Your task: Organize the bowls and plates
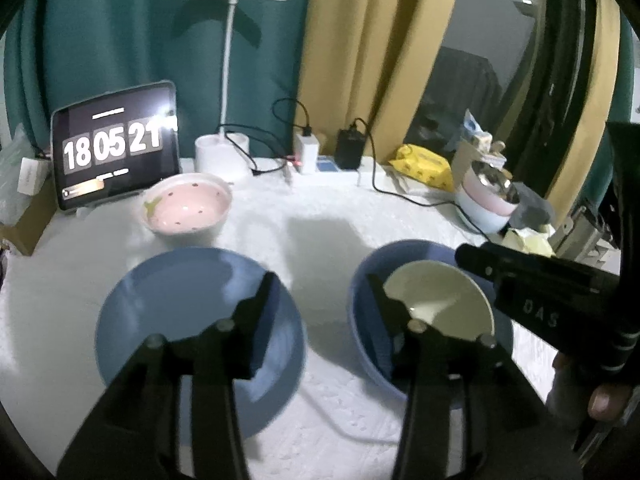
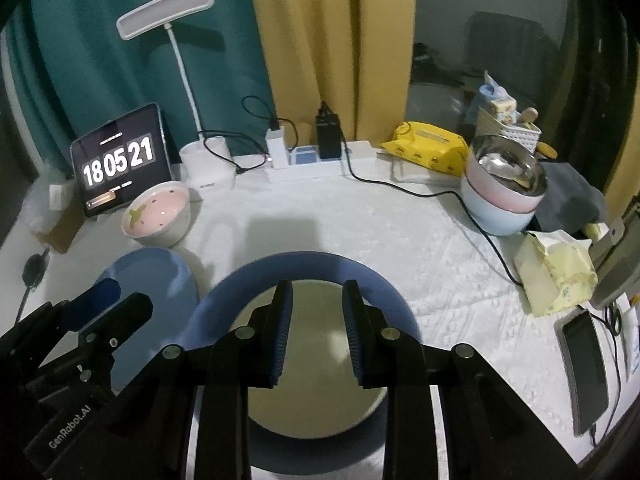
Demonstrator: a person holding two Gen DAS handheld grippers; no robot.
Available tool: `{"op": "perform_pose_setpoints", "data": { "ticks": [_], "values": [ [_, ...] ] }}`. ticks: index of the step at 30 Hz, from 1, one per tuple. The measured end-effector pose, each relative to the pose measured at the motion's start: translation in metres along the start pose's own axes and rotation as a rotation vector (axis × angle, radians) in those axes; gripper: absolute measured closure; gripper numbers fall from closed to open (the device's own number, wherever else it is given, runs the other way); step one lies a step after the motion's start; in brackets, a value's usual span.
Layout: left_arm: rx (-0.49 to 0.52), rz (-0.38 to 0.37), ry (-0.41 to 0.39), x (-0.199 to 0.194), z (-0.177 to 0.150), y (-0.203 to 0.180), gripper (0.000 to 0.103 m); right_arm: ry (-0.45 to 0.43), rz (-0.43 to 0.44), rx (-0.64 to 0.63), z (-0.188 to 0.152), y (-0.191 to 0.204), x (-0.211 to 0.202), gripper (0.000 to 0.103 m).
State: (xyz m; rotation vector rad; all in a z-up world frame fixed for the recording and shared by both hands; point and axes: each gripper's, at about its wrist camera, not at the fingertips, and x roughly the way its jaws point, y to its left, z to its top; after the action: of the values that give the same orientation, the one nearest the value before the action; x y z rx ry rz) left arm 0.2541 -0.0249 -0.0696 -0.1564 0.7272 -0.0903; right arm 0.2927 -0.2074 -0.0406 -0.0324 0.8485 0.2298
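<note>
A flat blue plate [image 1: 180, 304] lies on the white cloth at the left. Right of it stands a blue bowl [image 1: 404, 250] with a cream dish [image 1: 436, 292] nested inside. My left gripper [image 1: 322, 280] hovers open above the gap between plate and bowl, holding nothing. In the right wrist view my right gripper [image 2: 318, 286] hangs open over the cream dish [image 2: 316, 380] in the blue bowl [image 2: 304, 260], its pads touching nothing. The blue plate [image 2: 152, 280] and the left gripper [image 2: 108, 304] sit at the lower left. A pink bowl [image 1: 188, 208] stands behind the plate.
A tablet clock [image 1: 116, 148], a desk lamp [image 1: 222, 152], a power strip with cables [image 1: 308, 156] and yellow wipes [image 1: 424, 164] line the back edge. Stacked bowls with a steel one on top [image 2: 500, 192], tissues [image 2: 556, 272] and a phone [image 2: 588, 368] crowd the right. A spoon [image 2: 34, 270] lies far left.
</note>
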Motion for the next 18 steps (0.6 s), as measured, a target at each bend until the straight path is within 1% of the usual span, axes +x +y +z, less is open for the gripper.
{"op": "perform_pose_setpoints", "data": {
  "ticks": [6,11,18],
  "values": [
    [-0.006,0.01,-0.021,-0.004,0.004,0.023,0.058,-0.011,0.007,-0.025,0.008,0.021,0.003,0.076],
    [-0.005,0.028,-0.043,-0.009,0.009,0.043,0.058,-0.006,0.013,-0.047,0.014,0.04,0.01,0.076],
    [-0.014,0.049,-0.055,-0.009,0.016,0.073,0.058,0.0,0.028,-0.076,0.022,0.065,0.021,0.076]
  ]
}}
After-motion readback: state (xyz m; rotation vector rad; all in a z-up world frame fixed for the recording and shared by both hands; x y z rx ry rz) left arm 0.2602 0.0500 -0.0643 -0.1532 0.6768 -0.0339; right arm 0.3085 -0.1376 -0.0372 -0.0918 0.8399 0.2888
